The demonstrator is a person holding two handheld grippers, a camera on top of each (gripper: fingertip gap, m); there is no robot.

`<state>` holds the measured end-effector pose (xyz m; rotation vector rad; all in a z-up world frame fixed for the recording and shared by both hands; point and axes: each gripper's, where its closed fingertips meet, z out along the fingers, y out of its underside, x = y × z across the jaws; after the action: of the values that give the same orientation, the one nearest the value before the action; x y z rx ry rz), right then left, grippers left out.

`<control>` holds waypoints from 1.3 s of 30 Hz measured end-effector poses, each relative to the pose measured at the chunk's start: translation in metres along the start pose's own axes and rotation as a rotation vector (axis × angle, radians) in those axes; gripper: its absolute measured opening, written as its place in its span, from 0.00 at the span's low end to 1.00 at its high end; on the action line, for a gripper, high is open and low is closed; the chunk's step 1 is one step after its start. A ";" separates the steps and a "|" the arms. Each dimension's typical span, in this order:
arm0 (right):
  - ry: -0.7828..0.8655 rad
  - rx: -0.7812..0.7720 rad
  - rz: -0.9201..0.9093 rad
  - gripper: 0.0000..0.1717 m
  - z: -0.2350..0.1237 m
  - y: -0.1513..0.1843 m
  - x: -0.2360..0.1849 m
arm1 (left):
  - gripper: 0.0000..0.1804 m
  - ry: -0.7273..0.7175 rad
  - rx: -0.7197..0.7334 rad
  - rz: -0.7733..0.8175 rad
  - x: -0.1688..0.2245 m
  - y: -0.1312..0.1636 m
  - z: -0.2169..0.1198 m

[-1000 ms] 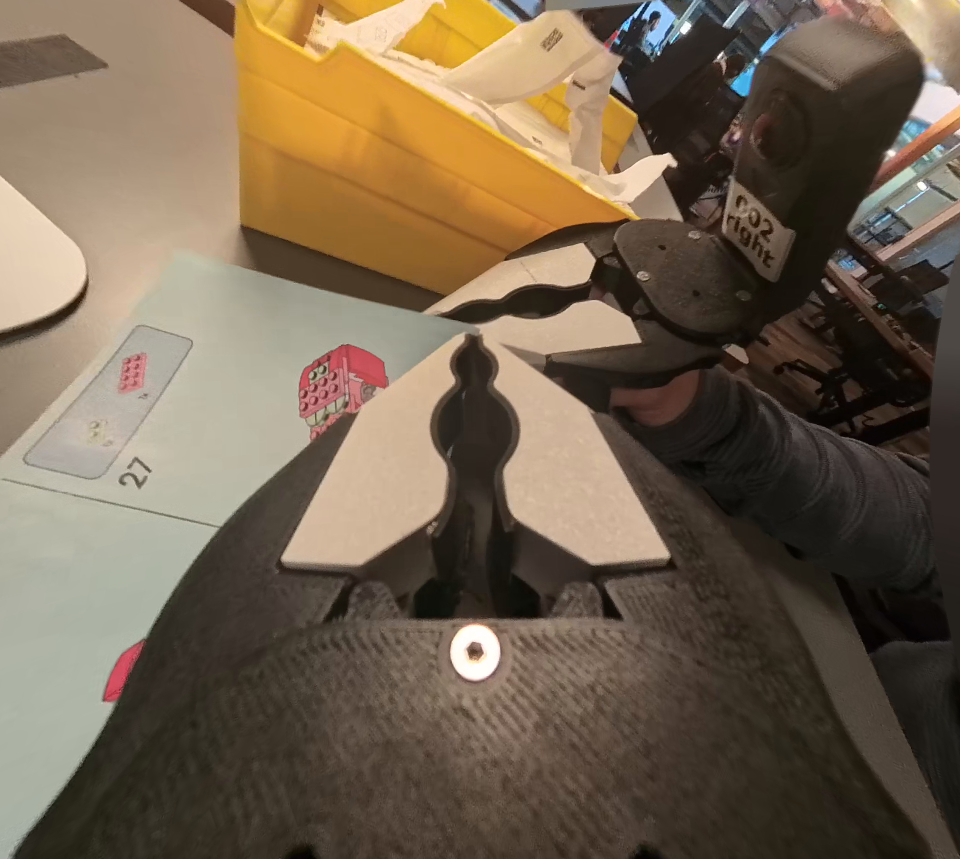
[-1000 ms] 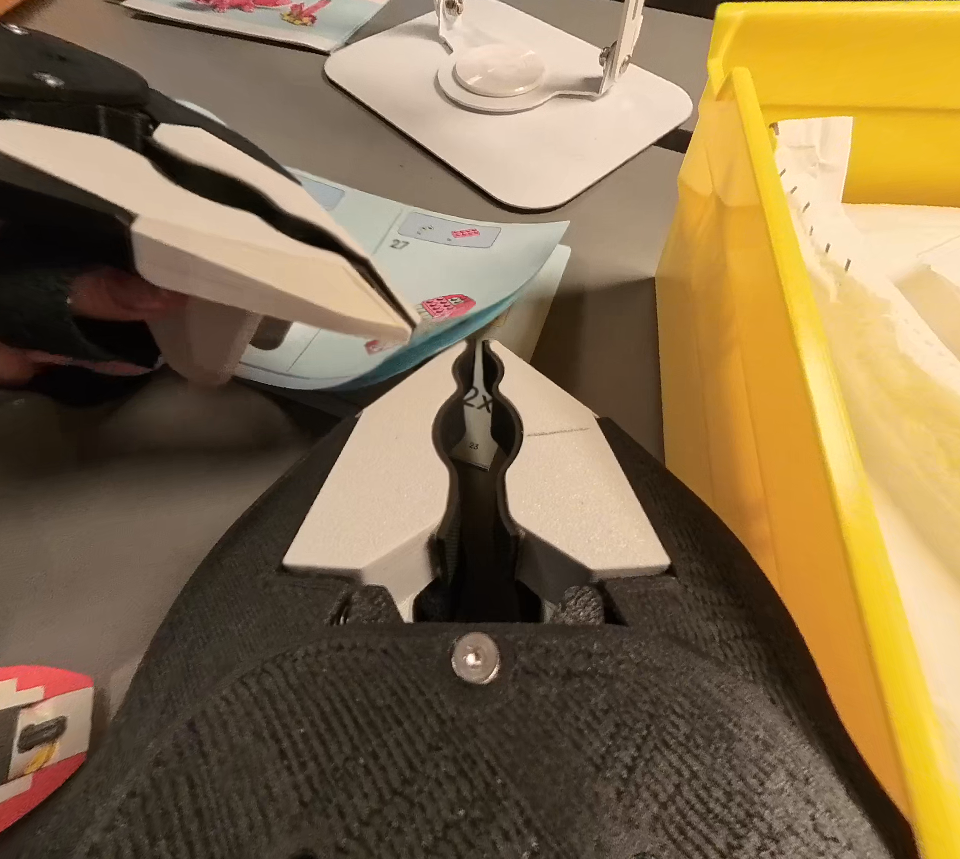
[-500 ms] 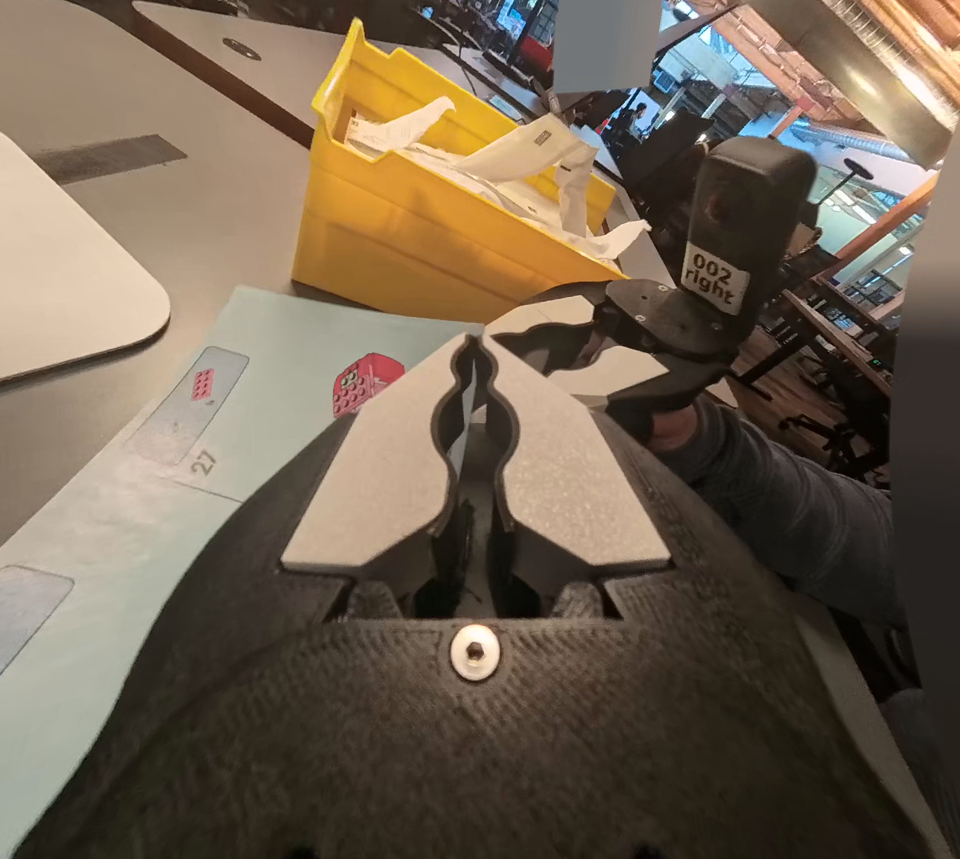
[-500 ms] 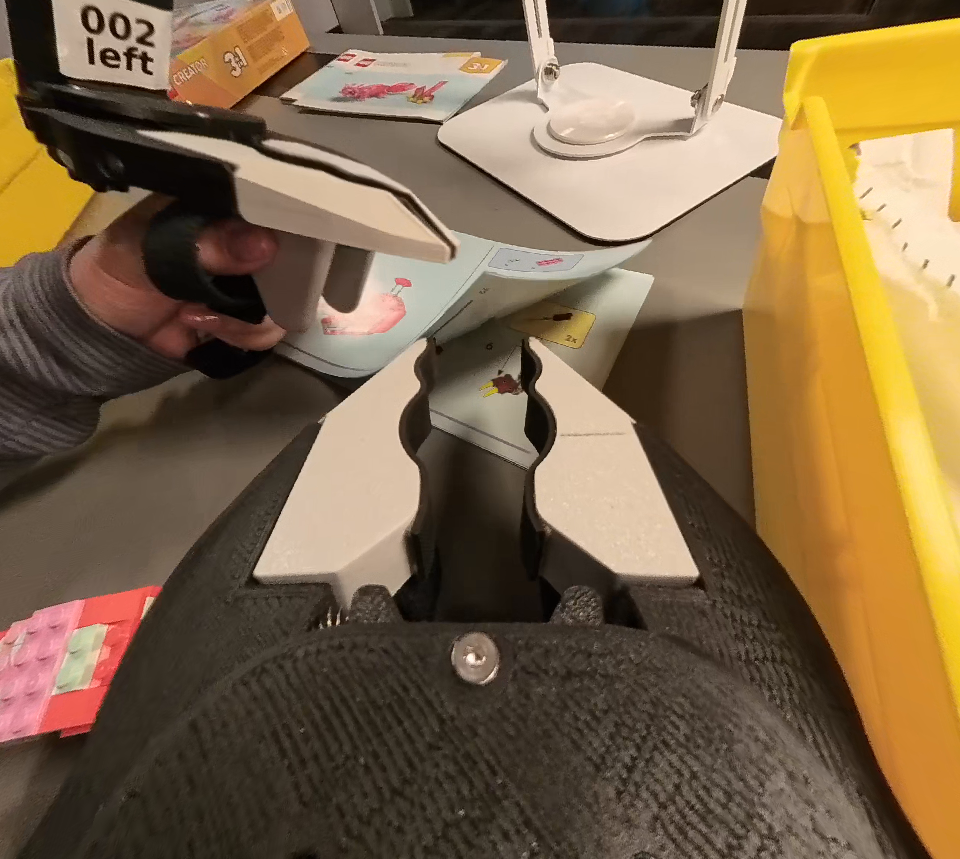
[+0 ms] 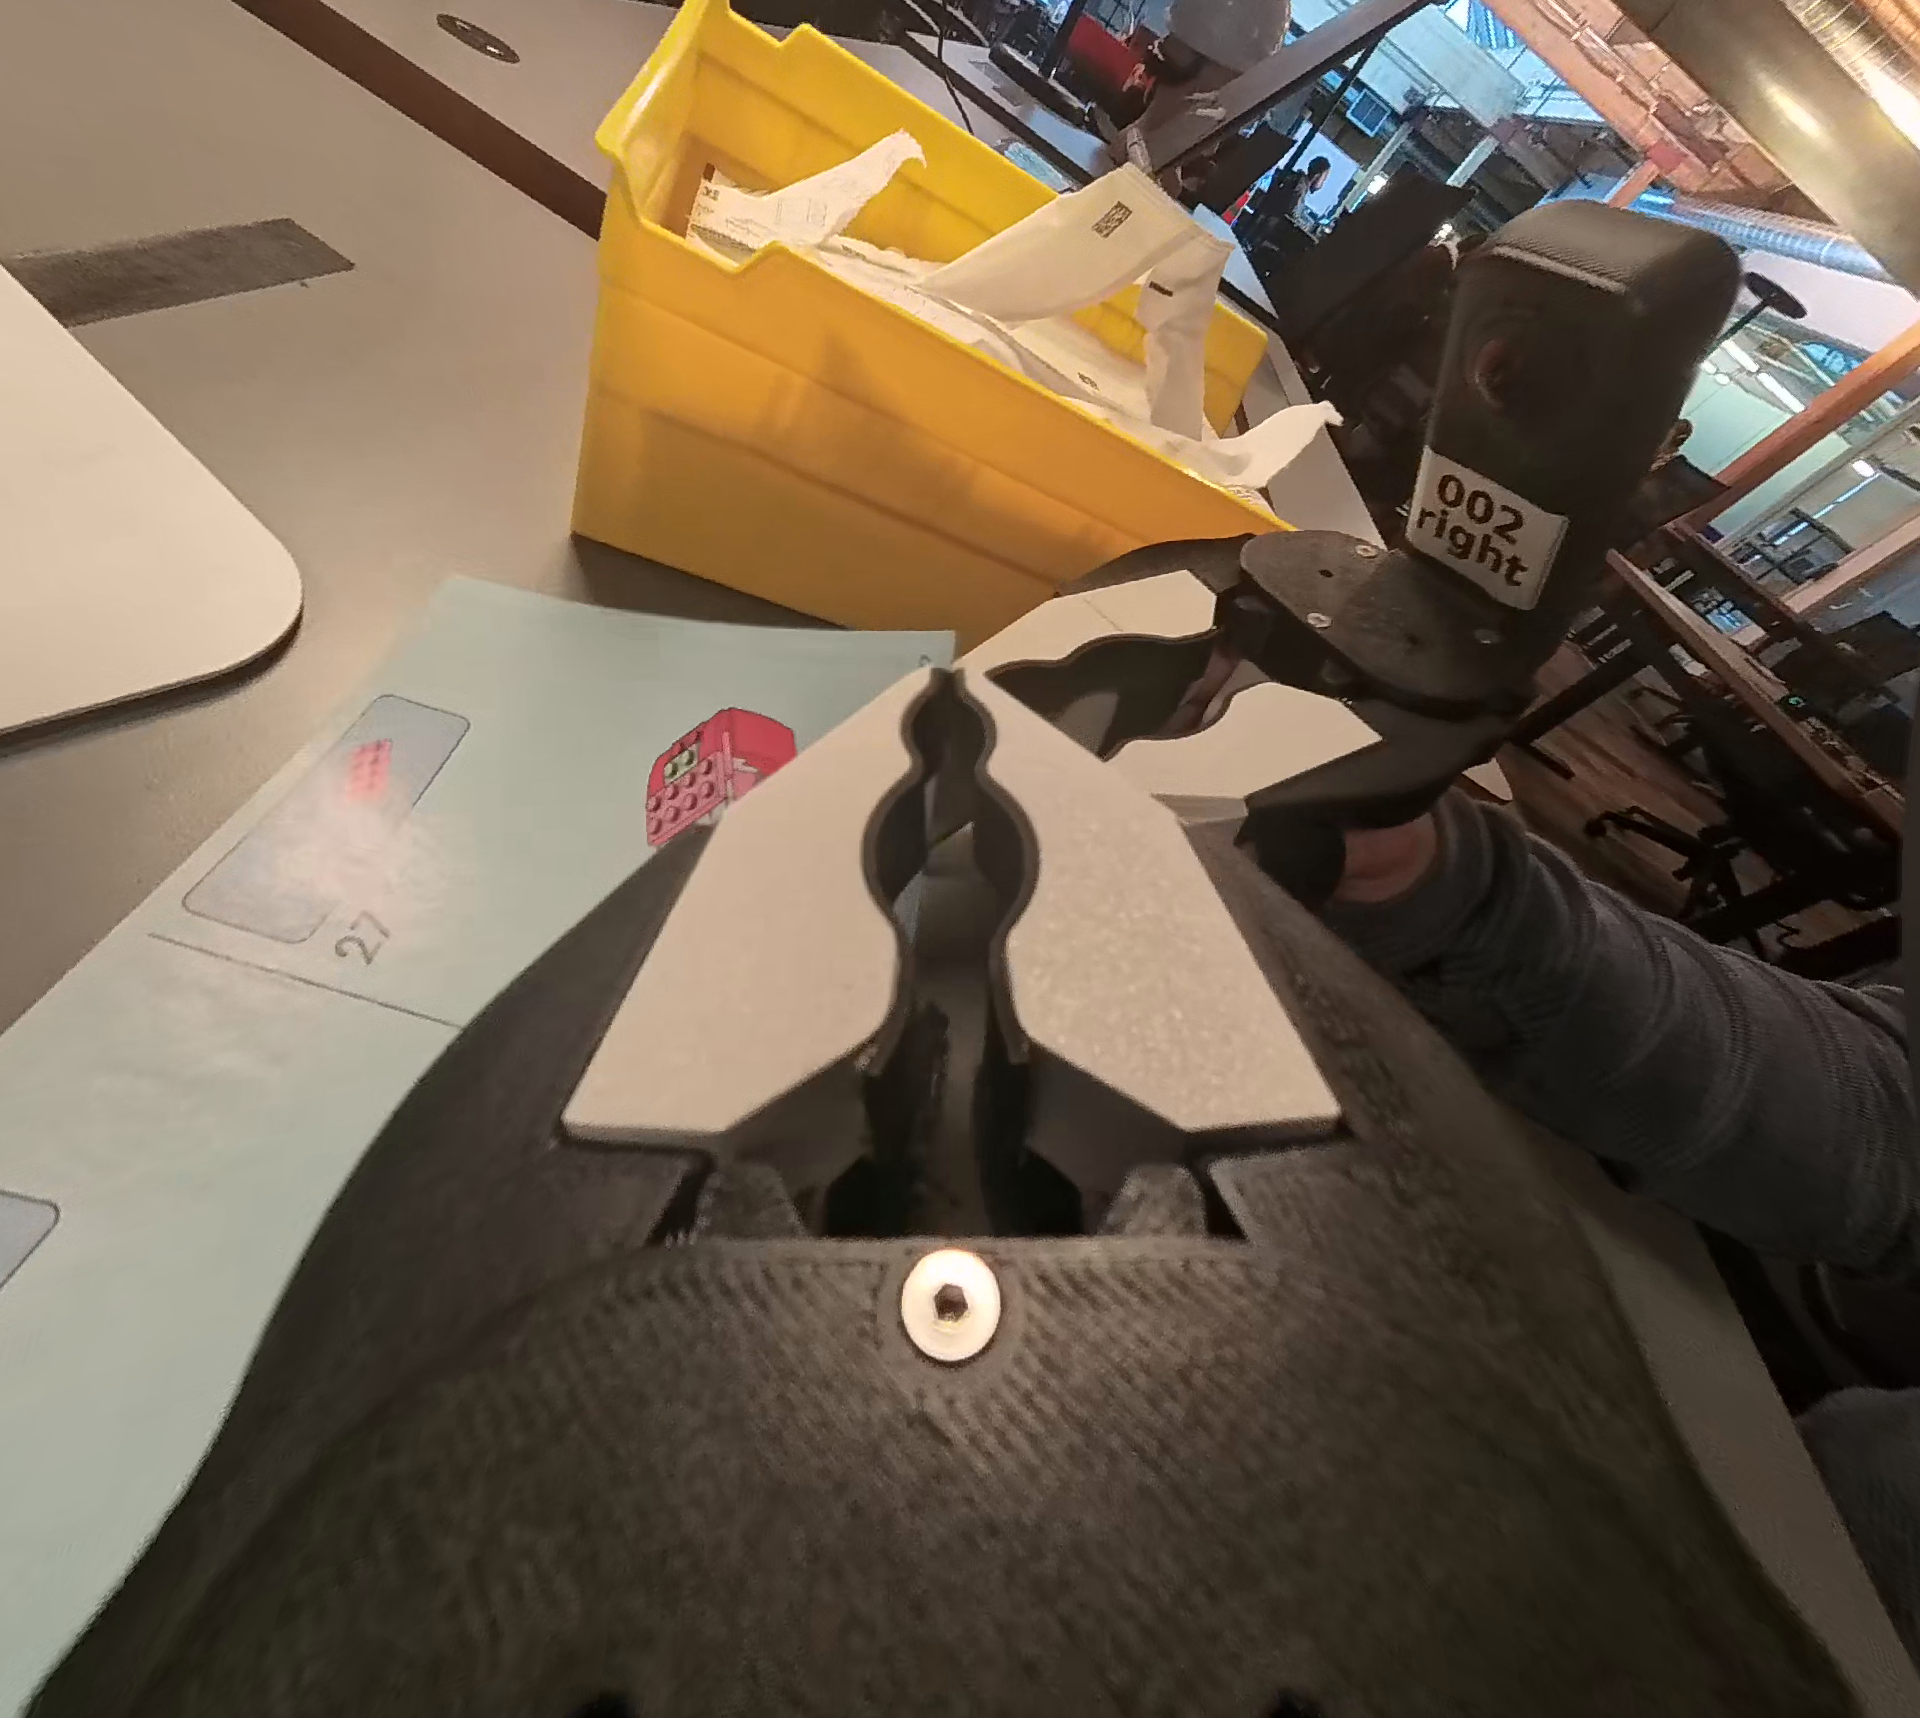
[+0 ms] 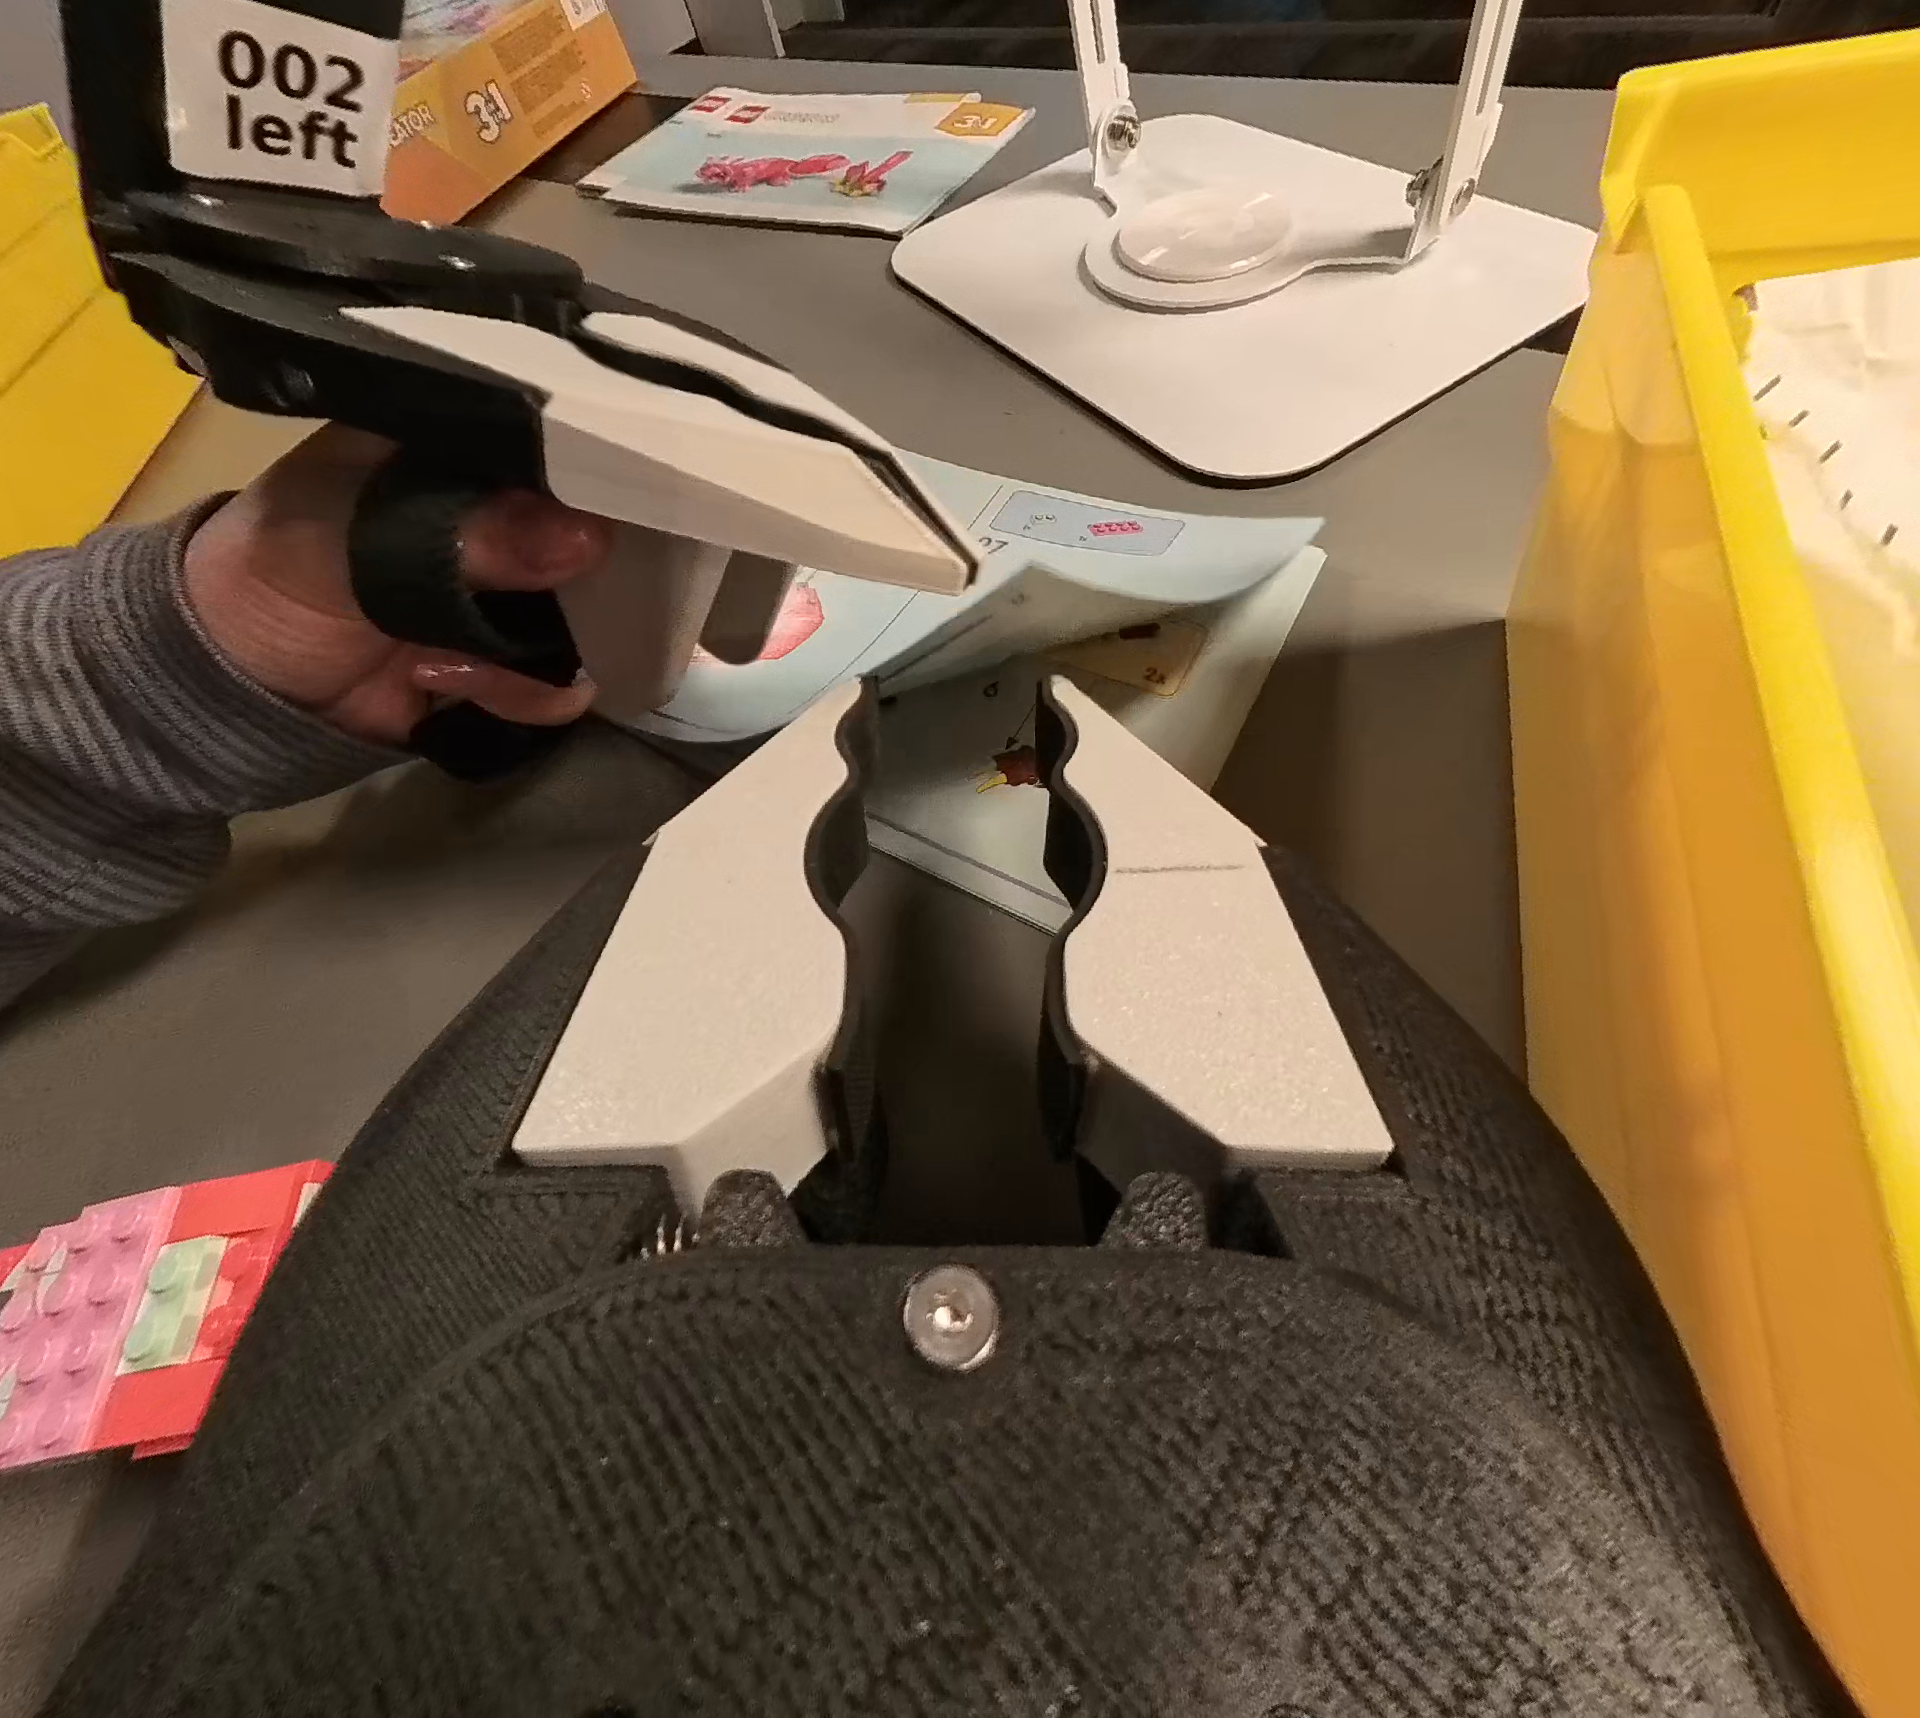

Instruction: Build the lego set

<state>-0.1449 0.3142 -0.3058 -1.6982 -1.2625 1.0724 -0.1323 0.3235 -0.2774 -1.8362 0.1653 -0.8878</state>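
My left gripper (image 5: 943,681) is shut on the edge of a light blue page of an open instruction booklet (image 5: 468,785). In the right wrist view the left gripper (image 6: 961,572) holds that page (image 6: 1122,556) lifted and curled above the pages beneath. My right gripper (image 6: 956,697) is open and holds nothing. Its fingers (image 6: 727,920) hover just over the lower page (image 6: 1236,681). In the left wrist view the right gripper (image 5: 1101,692) sits just right of my left fingertips, jaws apart.
A yellow bin (image 5: 831,473) of white paper bags stands close on the right (image 6: 1662,733). A white lamp base (image 6: 1247,318) is behind the booklet. A pink and red brick build (image 6: 114,1305) lies at the near left. A second booklet (image 6: 810,156) and an orange box (image 6: 520,79) lie farther back. Only a small space, under 4 cm, lies between the two pairs of fingers.
My right gripper was shut on a booklet page a second ago; it has opened and let go. My left gripper stays shut on its page and has lifted it higher.
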 end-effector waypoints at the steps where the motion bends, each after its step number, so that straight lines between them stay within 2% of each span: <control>1: 0.000 0.000 0.000 0.17 0.000 0.000 0.000 | 0.00 0.007 -0.001 -0.008 0.001 0.000 0.000; 5: -0.003 0.000 -0.001 0.17 0.000 0.000 0.000 | 0.00 0.017 0.002 -0.022 0.001 0.000 0.001; 7: -0.004 -0.001 -0.001 0.17 0.000 0.000 0.000 | 0.08 0.005 0.006 -0.018 0.000 -0.001 0.001; 9: -0.005 -0.001 -0.001 0.16 0.000 0.000 0.000 | 0.09 -0.002 0.008 -0.016 -0.001 -0.001 0.002; 17: -0.009 -0.001 -0.002 0.16 0.000 0.000 -0.001 | 0.01 -0.001 -0.009 -0.018 -0.001 0.002 0.006; 39: -0.021 -0.002 -0.002 0.16 0.000 0.000 -0.002 | 0.02 0.028 -0.009 -0.049 0.000 0.002 0.005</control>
<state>-0.1455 0.3121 -0.3058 -1.6913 -1.2784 1.0905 -0.1286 0.3261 -0.2803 -1.8440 0.1426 -0.9491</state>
